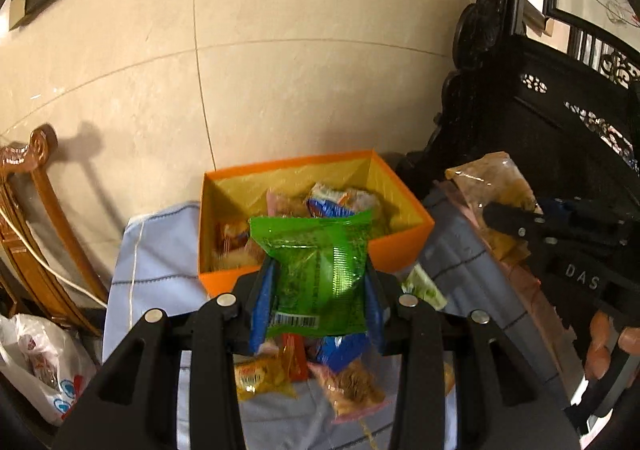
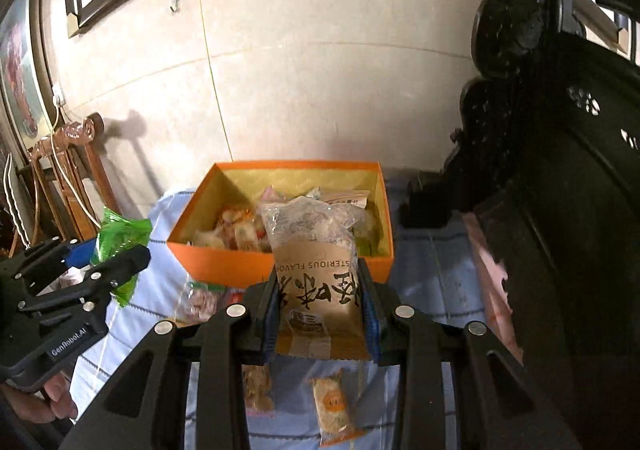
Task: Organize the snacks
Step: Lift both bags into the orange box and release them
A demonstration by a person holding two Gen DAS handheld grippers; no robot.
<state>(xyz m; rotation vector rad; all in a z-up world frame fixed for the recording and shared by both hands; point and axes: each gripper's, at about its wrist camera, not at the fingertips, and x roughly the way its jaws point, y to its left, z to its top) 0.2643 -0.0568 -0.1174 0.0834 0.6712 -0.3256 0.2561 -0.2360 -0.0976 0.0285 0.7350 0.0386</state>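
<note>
Left wrist view: left gripper [image 1: 318,282] is clamping a green crinkly foil snack packet [image 1: 318,270]; orange open cardboard box [image 1: 400,250] is sitting at twelve o'clock. Right gripper [image 2: 322,306] is pinching a clear-and-tan plastic snack bag [image 2: 316,270].

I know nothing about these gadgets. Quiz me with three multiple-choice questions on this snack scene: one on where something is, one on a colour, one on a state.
1. Where is the orange box?
A. on the blue cloth
B. on the wooden chair
C. on the floor

2. What colour is the packet in the left gripper?
A. red
B. green
C. white

3. How is the right gripper?
A. wide open, holding nothing
B. shut on the brown snack bag
C. inside the box

Answers: 1 A, cloth shows all round the box; 2 B, its wrapper is clear green; 3 B, the jaws press both sides of the bag.
</note>
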